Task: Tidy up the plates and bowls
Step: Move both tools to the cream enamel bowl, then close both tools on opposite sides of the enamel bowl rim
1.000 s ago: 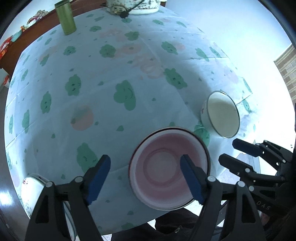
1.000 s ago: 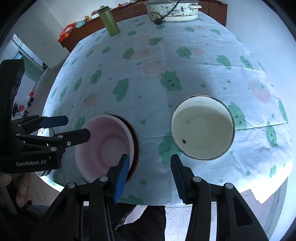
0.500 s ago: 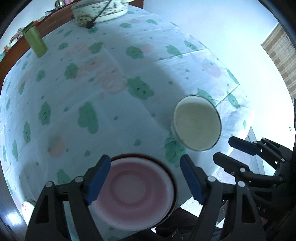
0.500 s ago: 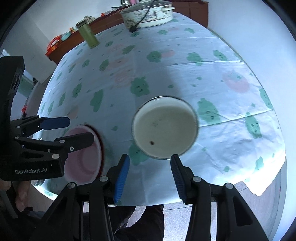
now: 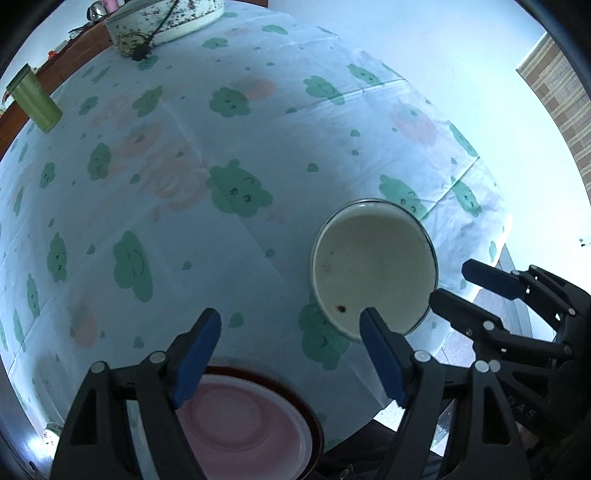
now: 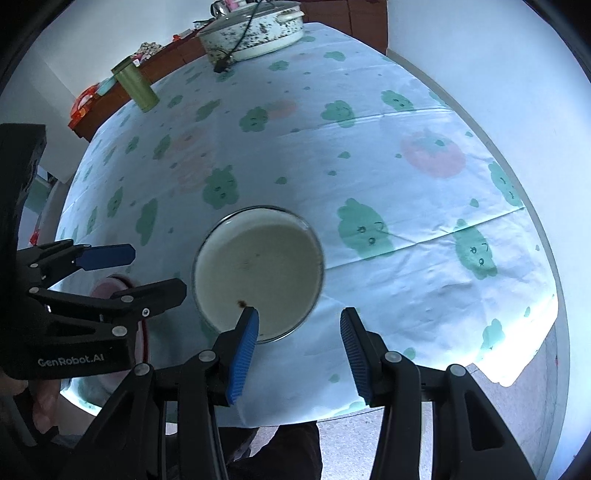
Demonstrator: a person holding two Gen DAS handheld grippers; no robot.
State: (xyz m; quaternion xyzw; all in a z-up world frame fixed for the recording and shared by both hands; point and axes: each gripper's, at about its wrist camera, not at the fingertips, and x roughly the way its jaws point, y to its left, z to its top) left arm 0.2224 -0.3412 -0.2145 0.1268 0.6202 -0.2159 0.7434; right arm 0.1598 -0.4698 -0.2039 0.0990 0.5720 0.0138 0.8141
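A white enamel bowl [image 5: 373,266] [image 6: 258,269] stands empty on the cloud-print tablecloth [image 5: 229,155] near its front edge. A pink bowl on a dark red plate [image 5: 240,417] sits left of it, and only a sliver of that plate [image 6: 107,288] shows in the right wrist view. My left gripper [image 5: 290,336] [image 6: 144,273] hangs open above the cloth between the two dishes, holding nothing. My right gripper [image 6: 299,325] [image 5: 480,291] is open too, its left fingertip over the white bowl's near rim.
A green canister [image 5: 35,99] [image 6: 136,88] and a speckled electric pot with a black cord [image 5: 166,18] [image 6: 255,29] stand at the far side. The table's front edge and the floor [image 6: 443,424] lie just below the fingers. A hand [image 6: 40,406] holds the left gripper.
Both grippers have moved right along the table's front edge. The pink bowl has slid to the lower left of the left view and the white bowl has come under the fingers. Both openings are unchanged.
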